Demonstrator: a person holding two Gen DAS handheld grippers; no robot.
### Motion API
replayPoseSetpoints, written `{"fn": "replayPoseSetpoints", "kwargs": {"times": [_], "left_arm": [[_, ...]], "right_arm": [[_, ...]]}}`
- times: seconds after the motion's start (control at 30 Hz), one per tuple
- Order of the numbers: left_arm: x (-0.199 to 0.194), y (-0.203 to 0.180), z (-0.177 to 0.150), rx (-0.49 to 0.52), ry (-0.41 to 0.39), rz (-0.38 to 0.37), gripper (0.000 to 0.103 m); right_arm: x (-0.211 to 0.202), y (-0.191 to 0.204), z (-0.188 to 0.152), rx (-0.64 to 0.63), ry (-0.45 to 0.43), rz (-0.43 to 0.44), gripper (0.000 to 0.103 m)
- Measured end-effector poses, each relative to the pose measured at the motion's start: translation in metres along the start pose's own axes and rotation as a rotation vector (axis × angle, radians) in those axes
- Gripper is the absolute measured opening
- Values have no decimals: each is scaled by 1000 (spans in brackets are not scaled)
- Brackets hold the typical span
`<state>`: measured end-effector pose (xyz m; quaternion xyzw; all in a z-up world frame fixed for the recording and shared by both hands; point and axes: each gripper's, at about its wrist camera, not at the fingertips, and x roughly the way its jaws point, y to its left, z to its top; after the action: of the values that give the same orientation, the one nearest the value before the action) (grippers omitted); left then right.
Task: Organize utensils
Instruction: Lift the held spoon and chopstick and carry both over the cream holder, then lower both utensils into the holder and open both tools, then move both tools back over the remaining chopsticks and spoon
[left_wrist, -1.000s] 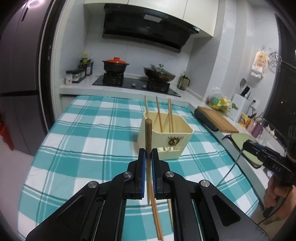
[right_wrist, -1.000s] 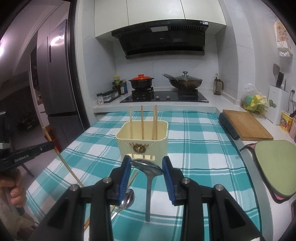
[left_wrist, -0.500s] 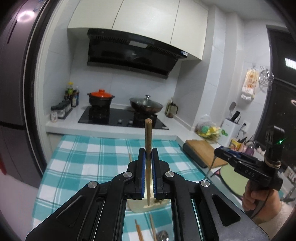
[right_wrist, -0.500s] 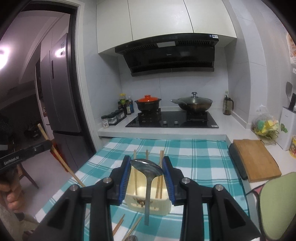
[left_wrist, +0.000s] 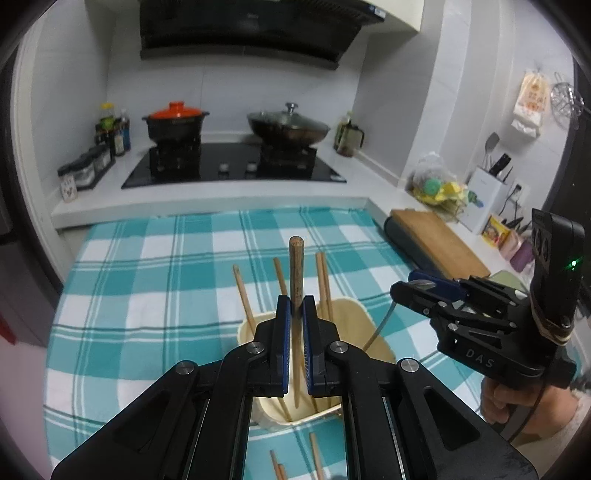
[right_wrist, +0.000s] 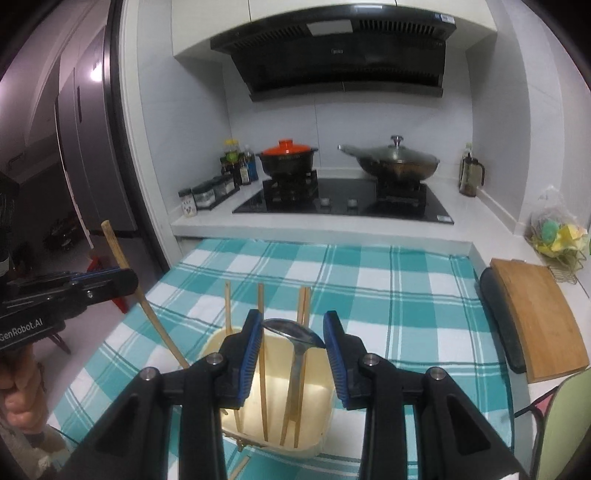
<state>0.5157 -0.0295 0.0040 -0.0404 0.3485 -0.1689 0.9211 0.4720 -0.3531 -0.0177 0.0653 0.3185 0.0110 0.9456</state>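
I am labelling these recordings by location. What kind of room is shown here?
Most likely a home kitchen: a black range hood hangs above a black glass cooktop that bears an orange-lidded black pot.

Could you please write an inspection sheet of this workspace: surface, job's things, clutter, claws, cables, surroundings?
Surface: checked teal tablecloth, flat.
Job's things: cream utensil holder with four chopsticks standing in it; loose chopsticks on the cloth in front of it.
Clutter: cutting board and a bag of bright items on the counter.
Claws: left claw shut on a wooden chopstick; right claw holds a metal spoon by its bowl, handle hanging into the holder.
Cables: black cable below the right claw's handle.
Surroundings: stove with orange-lidded pot and wok; fridge.
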Motion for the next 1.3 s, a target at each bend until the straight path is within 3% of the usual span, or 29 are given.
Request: {"fn": "replayPoseSetpoints", "kwargs": {"times": [0.17,0.23,0.27,0.3,0.37,0.53,0.67,0.8,0.97,1.17,1.3], "left_arm": [[56,6,-12,-25,120,28,7],[66,11,-14,-62,157,34,23],[63,13,-14,-84,157,34,39],[57,17,-14,-102,144,35,54],[35,21,-12,-111,105,33,67],[-36,28,-19,-52,70,73,78],[-98,31,-52,31,78,99,89],[-143,32,-104,90,94,135,94],[-169,27,-182,57,87,145,96],[-153,11,-268,-89,63,124,96],[-135,5,-305,-157,80,134,96]], "right_arm": [[48,-10,-17,12,111,-6,34],[61,-14,-18,36,125,-12,36],[65,-17,-16,55,127,-12,40],[63,-19,-13,77,117,-15,41],[49,-21,-4,112,71,-8,42],[-18,-5,11,25,-56,-45,51],[-79,9,-1,-44,-107,-56,55],[-131,14,-36,-73,-103,-80,57],[-175,20,-101,-69,-90,-123,57],[-182,40,-195,-46,-49,-182,57],[-170,60,-259,-36,-1,-221,57]]}}
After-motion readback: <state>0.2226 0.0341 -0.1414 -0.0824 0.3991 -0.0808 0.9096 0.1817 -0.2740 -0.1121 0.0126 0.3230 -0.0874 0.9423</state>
